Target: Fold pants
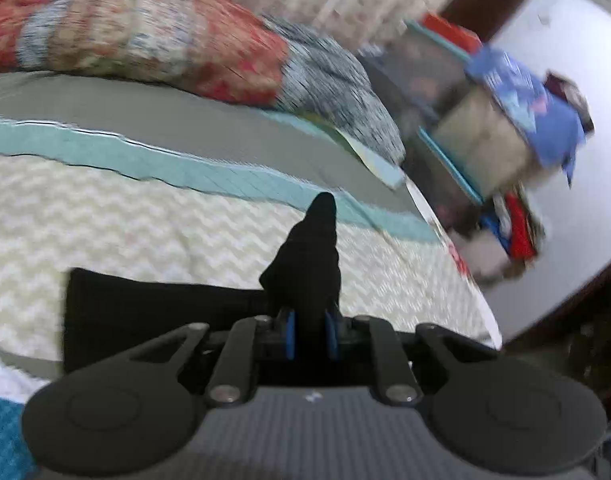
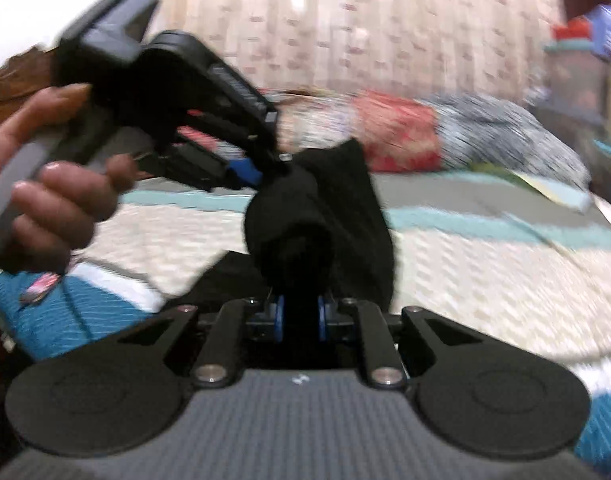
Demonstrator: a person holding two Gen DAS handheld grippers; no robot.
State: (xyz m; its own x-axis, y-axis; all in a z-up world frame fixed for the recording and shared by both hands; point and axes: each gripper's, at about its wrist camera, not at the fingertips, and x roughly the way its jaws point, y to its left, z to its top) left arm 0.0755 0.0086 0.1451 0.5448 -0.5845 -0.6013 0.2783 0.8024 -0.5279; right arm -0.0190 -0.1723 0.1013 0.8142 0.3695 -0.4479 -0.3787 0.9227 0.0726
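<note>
The black pants (image 1: 145, 312) lie partly on the bed, and a pinched fold of them rises in front of my left gripper (image 1: 311, 332). That gripper's blue pads (image 1: 289, 336) are shut on the cloth. In the right wrist view a thick bunch of the pants (image 2: 305, 220) hangs lifted above the bed, with my right gripper (image 2: 299, 320) shut on its lower part. A hand (image 2: 61, 200) holds the left gripper (image 2: 261, 168) at upper left, clamped on the top of the same bunch. Both views are blurred.
The bed carries a cream zigzag blanket (image 1: 145, 216), a teal band (image 1: 225, 176) and a grey sheet (image 1: 185, 120). A red patterned quilt (image 1: 125, 32) is piled at the far side. Cluttered shelves (image 1: 485, 140) stand beyond the bed's right edge, and a curtain (image 2: 385, 28) hangs behind.
</note>
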